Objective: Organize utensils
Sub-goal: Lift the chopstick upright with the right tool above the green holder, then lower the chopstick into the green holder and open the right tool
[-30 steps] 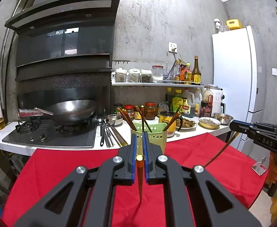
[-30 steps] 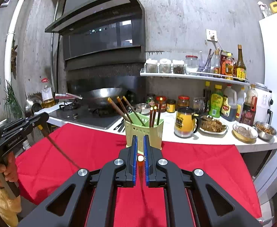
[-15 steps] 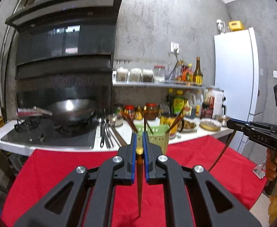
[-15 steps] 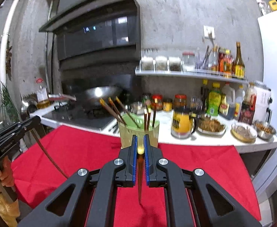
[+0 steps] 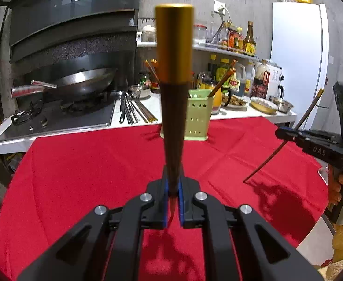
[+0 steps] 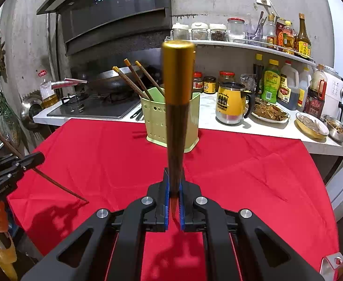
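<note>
My left gripper (image 5: 173, 187) is shut on a dark chopstick (image 5: 174, 117) with a gold cap; the cap looms toward the camera and the thin tip pokes out below the pads. My right gripper (image 6: 174, 187) is shut on a matching chopstick (image 6: 177, 117) in the same way. A pale green perforated utensil holder (image 6: 171, 126) stands at the far edge of the red tablecloth (image 6: 241, 175), several chopsticks (image 6: 136, 79) leaning in it. In the left wrist view the right gripper (image 5: 286, 134) shows at the right; in the right wrist view the left gripper (image 6: 31, 160) shows at the left.
Behind the holder (image 5: 198, 114) runs a white counter (image 6: 276, 128) with a yellow mug (image 6: 230, 103), bowls, sauce bottles and a dish of food. Loose spoons and chopsticks (image 5: 134, 112) lie beside the stove with a wok (image 5: 82, 84). A white fridge (image 5: 297, 58) stands at the right.
Both grippers have sunk toward the red cloth and pitched down. Each held chopstick now stands steeply, its gold cap swung up close to the camera. The holder looks nearer.
</note>
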Demonstrator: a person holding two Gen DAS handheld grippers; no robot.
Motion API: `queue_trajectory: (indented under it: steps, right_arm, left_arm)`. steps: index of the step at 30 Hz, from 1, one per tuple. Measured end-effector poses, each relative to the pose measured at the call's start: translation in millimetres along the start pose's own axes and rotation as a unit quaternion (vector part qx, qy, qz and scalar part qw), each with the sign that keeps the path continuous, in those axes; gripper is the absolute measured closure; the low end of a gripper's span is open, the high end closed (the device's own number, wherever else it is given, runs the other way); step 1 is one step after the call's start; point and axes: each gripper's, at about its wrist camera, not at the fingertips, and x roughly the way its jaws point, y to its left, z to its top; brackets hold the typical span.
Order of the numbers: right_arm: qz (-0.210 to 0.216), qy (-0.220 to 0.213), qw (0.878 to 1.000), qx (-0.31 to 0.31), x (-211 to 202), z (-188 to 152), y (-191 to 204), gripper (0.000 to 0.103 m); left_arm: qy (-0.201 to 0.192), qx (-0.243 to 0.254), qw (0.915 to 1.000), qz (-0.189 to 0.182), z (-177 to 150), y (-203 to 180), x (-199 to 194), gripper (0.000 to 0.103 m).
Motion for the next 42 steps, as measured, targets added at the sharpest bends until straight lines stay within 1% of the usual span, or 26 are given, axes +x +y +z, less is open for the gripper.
queue_trajectory:
  steps: [2, 7, 9, 13, 16, 20, 24, 27, 31, 33, 38, 40, 41, 42]
  right_arm:
    - [-0.003, -0.005, 1.000, -0.001, -2.4, 1.8, -0.9, 0.097]
    - [-0.014, -0.018, 1.000, 0.000, 0.2, 20.1, -8.3, 0.097]
    - [-0.021, -0.030, 0.999, -0.002, 1.5, 33.2, -11.6, 0.097]
    - [-0.054, -0.072, 0.996, -0.017, 2.5, 74.3, -18.4, 0.097]
    - [-0.071, -0.100, 0.992, -0.020, 4.8, 103.8, -26.8, 0.097]
    - [-0.075, -0.136, 0.988, -0.015, 12.5, 144.9, -37.5, 0.097]
    - [-0.060, -0.153, 0.986, -0.007, 27.8, 171.2, -46.0, 0.097]
    - [-0.033, -0.142, 0.989, 0.004, 51.9, 182.2, -51.9, 0.097]
    - [-0.005, -0.112, 0.994, 0.015, 83.8, 182.4, -52.6, 0.096]
    - [0.001, -0.092, 0.996, 0.018, 101.5, 177.9, -52.8, 0.096]
    - [0.010, -0.058, 0.998, 0.030, 126.3, 169.5, -54.4, 0.096]
    - [0.015, -0.047, 0.998, 0.030, 131.4, 169.7, -54.0, 0.092]
    - [0.018, -0.044, 0.998, 0.030, 131.5, 170.0, -53.4, 0.087]
    - [0.018, -0.045, 0.998, 0.030, 130.7, 170.3, -53.2, 0.075]
  left_arm:
    - [-0.011, -0.002, 0.9999, 0.000, 4.7, -0.3, -2.0, 0.097]
    - [-0.047, 0.001, 0.9989, -0.006, 37.2, -4.0, 7.8, 0.097]
    - [-0.068, 0.005, 0.9976, -0.010, 57.3, -8.4, 15.8, 0.097]
    - [-0.107, 0.020, 0.9938, -0.024, 109.2, -22.2, 32.5, 0.097]
    - [-0.127, 0.023, 0.9911, -0.032, 143.7, -30.7, 47.0, 0.097]
    - [-0.134, 0.037, 0.9899, -0.029, 175.4, -42.2, 68.1, 0.097]
    - [-0.112, 0.047, 0.9924, -0.020, 187.7, -48.0, 98.5, 0.097]
    - [-0.091, 0.054, 0.9943, -0.011, 188.9, -47.0, 120.0, 0.097]
    - [-0.066, 0.054, 0.9963, -0.010, 185.2, -39.6, 141.1, 0.097]
    - [-0.060, 0.052, 0.9968, -0.010, 185.8, -35.9, 151.3, 0.097]
    - [-0.048, 0.043, 0.9978, -0.018, 182.0, -29.7, 172.4, 0.097]
    - [-0.046, 0.043, 0.9978, -0.020, 182.1, -29.4, 177.2, 0.097]
    - [-0.046, 0.042, 0.9978, -0.021, 183.3, -29.3, 177.5, 0.097]
    - [-0.048, 0.041, 0.9978, -0.022, 184.0, -28.9, 176.3, 0.097]
